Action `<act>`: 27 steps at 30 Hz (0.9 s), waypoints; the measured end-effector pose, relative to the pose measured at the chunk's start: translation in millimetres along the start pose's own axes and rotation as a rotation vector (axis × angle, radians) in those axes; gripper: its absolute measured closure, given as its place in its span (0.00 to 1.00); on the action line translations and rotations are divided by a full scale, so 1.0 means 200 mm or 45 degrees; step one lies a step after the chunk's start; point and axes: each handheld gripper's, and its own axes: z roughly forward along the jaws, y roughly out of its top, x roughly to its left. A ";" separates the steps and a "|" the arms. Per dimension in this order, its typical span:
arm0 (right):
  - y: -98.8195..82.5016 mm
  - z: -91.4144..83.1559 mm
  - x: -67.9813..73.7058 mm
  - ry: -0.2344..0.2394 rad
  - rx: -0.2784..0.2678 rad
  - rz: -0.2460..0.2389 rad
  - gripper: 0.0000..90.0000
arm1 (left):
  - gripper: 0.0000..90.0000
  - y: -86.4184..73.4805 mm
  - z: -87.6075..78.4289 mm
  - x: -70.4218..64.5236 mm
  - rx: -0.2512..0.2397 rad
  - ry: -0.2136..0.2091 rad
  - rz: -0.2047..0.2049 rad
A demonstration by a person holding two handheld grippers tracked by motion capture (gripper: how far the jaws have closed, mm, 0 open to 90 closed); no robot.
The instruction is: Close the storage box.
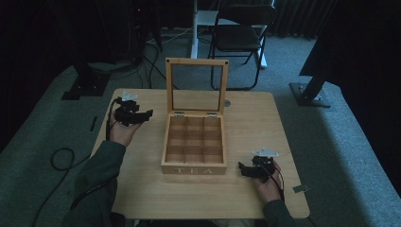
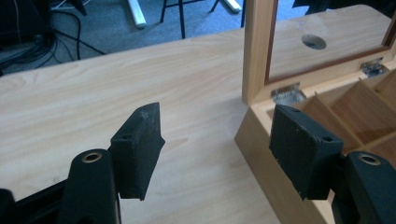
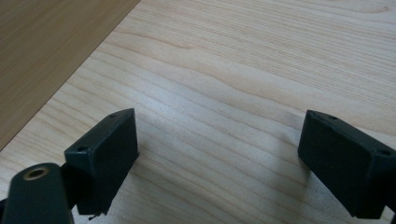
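Tea box (image 1: 194, 142) sits mid-table, lid (image 1: 196, 85) standing upright at its twelve o'clock side, nine bare compartments showing. Left gripper (image 1: 142, 115) hangs at the box's ten o'clock, jaws wide apart with nothing between them; right gripper (image 1: 246, 169) waits at four o'clock, jaws spread just as wide over bare table (image 1: 142, 189). That box looks stiff, light wood, the lid's clear pane likely fragile. Best hold: the lid's wooden frame edge, eased down on its hinges (image 2: 285, 93).
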 end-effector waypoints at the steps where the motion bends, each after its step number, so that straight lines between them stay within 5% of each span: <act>1: 0.00 0.00 0.00 0.000 0.000 0.000 0.13 | 0.38 0.02 0.01 0.00 0.000 -0.003 0.001; 27: 0.00 0.00 0.00 0.000 0.000 -0.002 0.13 | 0.32 0.27 0.20 0.00 -0.007 -0.051 0.036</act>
